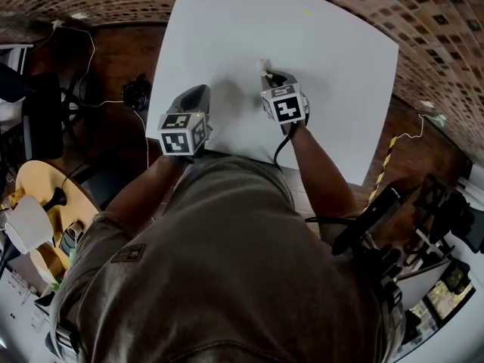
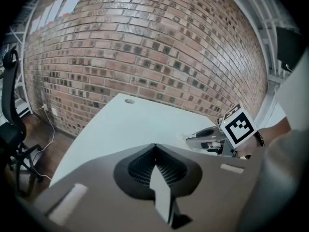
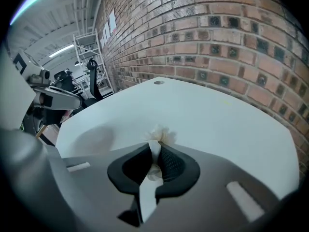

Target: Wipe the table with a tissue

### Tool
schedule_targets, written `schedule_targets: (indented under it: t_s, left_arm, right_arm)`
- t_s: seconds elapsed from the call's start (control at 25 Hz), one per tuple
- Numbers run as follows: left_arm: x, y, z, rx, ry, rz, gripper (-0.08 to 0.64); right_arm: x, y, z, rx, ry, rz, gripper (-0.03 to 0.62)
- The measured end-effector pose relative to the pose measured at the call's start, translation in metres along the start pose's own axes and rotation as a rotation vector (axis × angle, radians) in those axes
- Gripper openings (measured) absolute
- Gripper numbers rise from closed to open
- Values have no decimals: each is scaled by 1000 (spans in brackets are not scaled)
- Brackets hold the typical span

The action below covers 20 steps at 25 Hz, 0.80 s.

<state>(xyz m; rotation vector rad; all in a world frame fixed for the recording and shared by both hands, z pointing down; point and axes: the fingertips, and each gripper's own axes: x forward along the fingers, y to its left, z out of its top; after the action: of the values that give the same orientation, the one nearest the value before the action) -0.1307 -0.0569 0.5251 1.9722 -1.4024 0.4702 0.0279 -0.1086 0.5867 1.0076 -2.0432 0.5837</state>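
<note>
Right gripper (image 1: 268, 76) pinches the tissue (image 1: 264, 67) on the table (image 1: 344, 48), mid-wipe.

Its jaws are closed tight on the crumpled white tissue, whose tuft pokes out at 12 o'clock from the tips and appears to touch the surface near the table's middle. Left gripper (image 1: 198, 93), at 9 o'clock from the right one, hovers over the near edge with jaws together and nothing between them. Wiping looks under way, not finished: the top is evenly white, so the wiped area cannot be told, and a faint yellowish mark (image 1: 305, 11) at 1 o'clock from the tissue looks untouched.
</note>
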Motion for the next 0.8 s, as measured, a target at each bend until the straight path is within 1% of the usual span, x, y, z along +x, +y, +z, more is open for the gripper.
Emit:
schedule_targets:
  t_s: [0.24,0.4,0.6,0.68,0.8]
  left_arm:
    - [-12,19,-4,-25,-5,48,2]
    - [-20,33,-7,-41,-4,73,2]
    - [-25,40,-8,-46,1,89,2]
    - [-24,39,-7,-43,3,89,2]
    - [-20,37,-6,-35,10,81,2]
  right_arm:
    - [16,-9,23,-4,-5,-16,40]
    - [28,8,37,-31,-11,8,40]
    - [38,34,52,-68,-31,56,40]
    - [40,33,54,-75,-40,60,40]
    - [34,24,51,-55,-35,45,40]
